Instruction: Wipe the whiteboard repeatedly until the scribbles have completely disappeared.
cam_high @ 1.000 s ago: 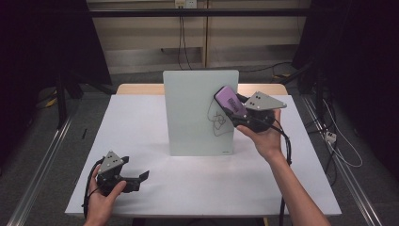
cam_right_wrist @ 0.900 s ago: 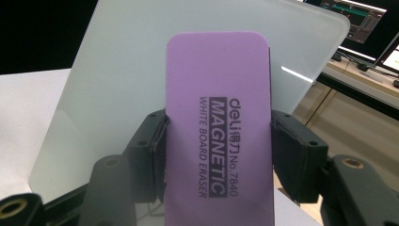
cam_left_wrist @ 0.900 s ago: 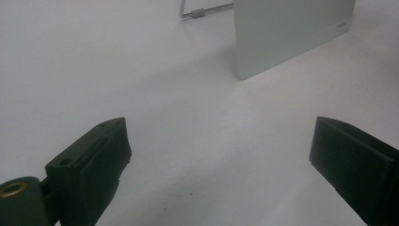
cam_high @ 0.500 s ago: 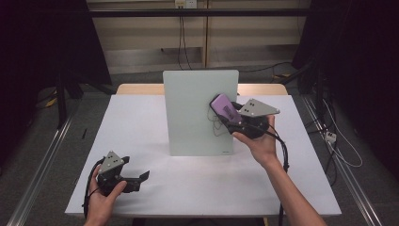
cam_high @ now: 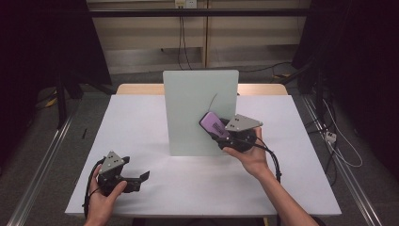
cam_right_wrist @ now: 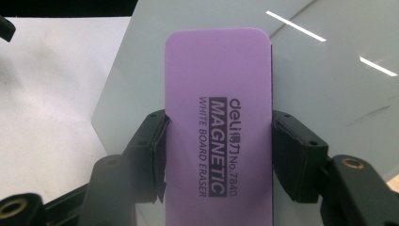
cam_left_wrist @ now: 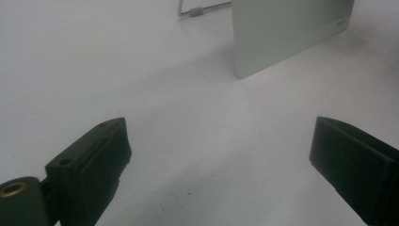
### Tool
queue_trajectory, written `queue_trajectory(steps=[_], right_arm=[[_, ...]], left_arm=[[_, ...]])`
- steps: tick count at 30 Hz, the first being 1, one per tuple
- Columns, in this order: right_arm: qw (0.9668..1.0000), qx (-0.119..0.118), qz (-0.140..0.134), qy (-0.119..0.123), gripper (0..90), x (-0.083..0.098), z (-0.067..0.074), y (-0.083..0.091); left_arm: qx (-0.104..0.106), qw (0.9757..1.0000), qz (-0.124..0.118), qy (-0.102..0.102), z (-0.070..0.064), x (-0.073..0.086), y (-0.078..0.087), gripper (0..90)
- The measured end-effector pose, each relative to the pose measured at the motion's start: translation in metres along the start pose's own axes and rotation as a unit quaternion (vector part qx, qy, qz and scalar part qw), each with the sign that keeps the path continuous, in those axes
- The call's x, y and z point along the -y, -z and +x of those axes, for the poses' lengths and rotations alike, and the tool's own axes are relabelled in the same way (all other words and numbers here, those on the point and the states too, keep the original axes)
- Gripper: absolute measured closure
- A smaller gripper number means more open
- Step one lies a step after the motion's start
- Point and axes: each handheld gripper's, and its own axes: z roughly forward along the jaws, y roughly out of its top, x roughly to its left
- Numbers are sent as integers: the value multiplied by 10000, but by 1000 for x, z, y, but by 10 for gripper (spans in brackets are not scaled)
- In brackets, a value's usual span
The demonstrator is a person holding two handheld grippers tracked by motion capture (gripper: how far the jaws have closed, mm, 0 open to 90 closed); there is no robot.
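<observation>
A pale whiteboard [cam_high: 193, 113] stands upright at the middle of the white table [cam_high: 141, 122]. My right gripper [cam_high: 221, 134] is shut on a purple magnetic whiteboard eraser [cam_high: 213, 124] and holds it against the board's lower right face. In the right gripper view both pads clamp the eraser [cam_right_wrist: 219, 117] by its long sides, with the board [cam_right_wrist: 329, 70] behind it. A thin pen line [cam_high: 213, 99] shows above the eraser. My left gripper [cam_high: 140, 180] rests near the table's front left, open, with bare table between its fingers [cam_left_wrist: 94, 160].
A wire stand [cam_left_wrist: 202, 9] props the board from behind. A wooden tabletop edge [cam_high: 136, 88] lies beyond the white surface. Cables trail from both grippers. Metal floor rails [cam_high: 42, 160] run along both sides of the table.
My right gripper has carried the eraser down and to the left over the board's face, over the scribble seen earlier. The left gripper has stayed put.
</observation>
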Motion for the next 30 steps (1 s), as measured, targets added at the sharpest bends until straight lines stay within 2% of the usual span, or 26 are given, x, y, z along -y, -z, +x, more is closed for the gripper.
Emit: queue_trajectory(steps=[2,5,11,13,19,22,25,30], right_arm=[[10000,-24,-20,-29,421,-1,-2,1],[9999,106,-71,36,421,-8,-4,4],[9985,366,-381,-136,420,-27,-25,16],[9975,426,-491,-269,420,-32,-33,21],[9956,547,-710,-285,420,-51,-48,29],[9953,637,-690,-244,420,-57,-50,28],[9950,663,-679,-303,420,-57,-50,27],[9971,661,-361,-138,421,-53,-38,21]], left_arm=[[-12,10000,-4,5,0,0,0,56],[-9,10000,10,4,1,0,0,56],[-15,10000,-9,10,1,0,1,56],[-17,10000,-12,12,1,0,1,56],[-22,10000,-18,1,0,0,1,56],[-4,10000,-12,8,1,0,1,56],[-26,10000,-31,-8,1,0,1,56],[-13,10000,-12,-17,0,0,0,56]])
